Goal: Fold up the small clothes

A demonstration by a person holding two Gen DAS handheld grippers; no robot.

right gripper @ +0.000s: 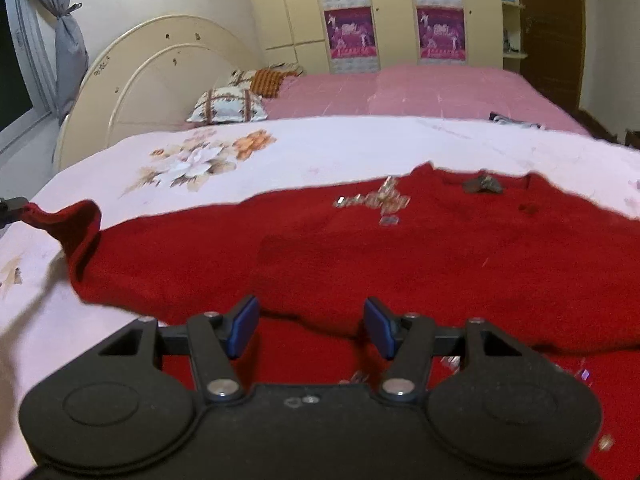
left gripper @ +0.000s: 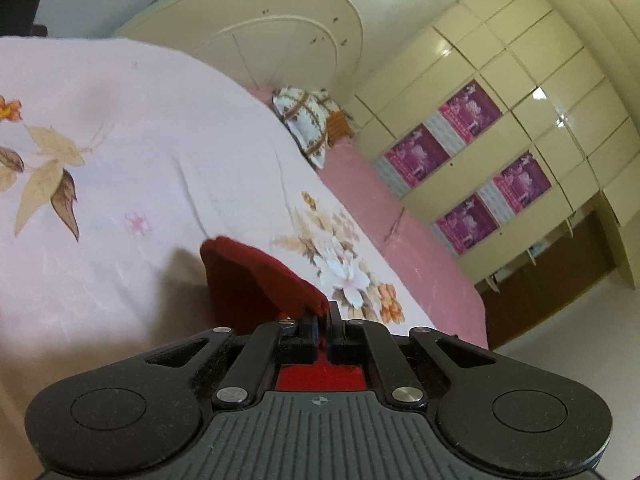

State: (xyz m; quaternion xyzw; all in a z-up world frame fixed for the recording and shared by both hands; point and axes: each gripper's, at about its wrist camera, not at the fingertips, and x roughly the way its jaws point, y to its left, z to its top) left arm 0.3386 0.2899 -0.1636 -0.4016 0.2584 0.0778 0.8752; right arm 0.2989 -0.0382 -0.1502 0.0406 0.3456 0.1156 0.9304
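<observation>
A red knitted sweater (right gripper: 400, 248) with silver decorations lies spread on a white floral sheet (right gripper: 320, 148) on the bed. My left gripper (left gripper: 323, 314) is shut on the sweater's sleeve end (left gripper: 256, 280) and lifts it off the sheet. That lifted sleeve (right gripper: 76, 224) and the left fingertip (right gripper: 12, 206) show at the left edge of the right wrist view. My right gripper (right gripper: 310, 326) is open and empty just above the sweater's near edge, blue pads wide apart.
A pink bedspread (right gripper: 420, 92) covers the far side of the bed, with pillows (right gripper: 228, 106) by the cream headboard (right gripper: 160, 60). A cream wardrobe (left gripper: 520, 120) with purple posters stands beyond. A small dark item (right gripper: 516, 120) lies on the pink cover.
</observation>
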